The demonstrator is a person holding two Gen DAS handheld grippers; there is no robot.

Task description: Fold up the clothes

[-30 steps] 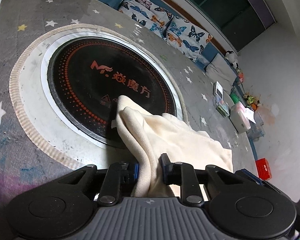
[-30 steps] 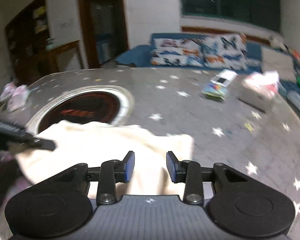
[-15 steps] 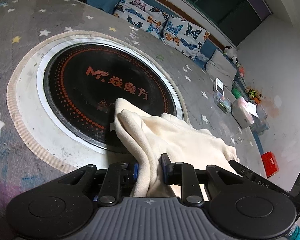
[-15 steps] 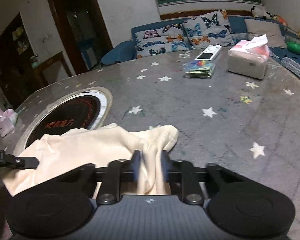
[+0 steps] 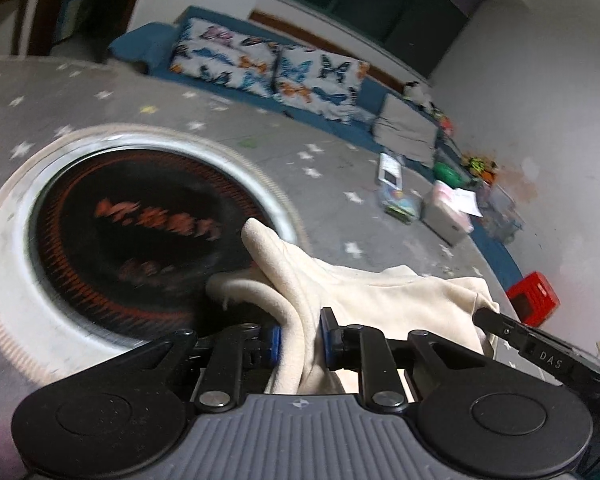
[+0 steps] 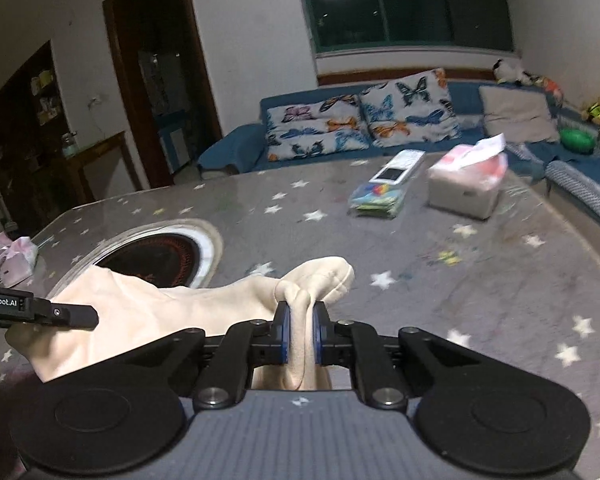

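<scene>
While both hand-held grippers, left [image 5: 299, 343] and right [image 6: 300, 333], are clamping the cloth [image 5: 380, 300], they're probably stretching it taut for a fold.

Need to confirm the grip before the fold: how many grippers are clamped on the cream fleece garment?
2. The left gripper pinches the cream fleece garment near the round black cooktop; the right gripper pinches its opposite end.

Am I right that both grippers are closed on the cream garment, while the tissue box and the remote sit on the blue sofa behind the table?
Not quite: the tissue box and the remote sit on the star-patterned table, not the sofa, as the right wrist view shows. The rest holds: the left gripper and right gripper are closed on the cream garment.
</scene>
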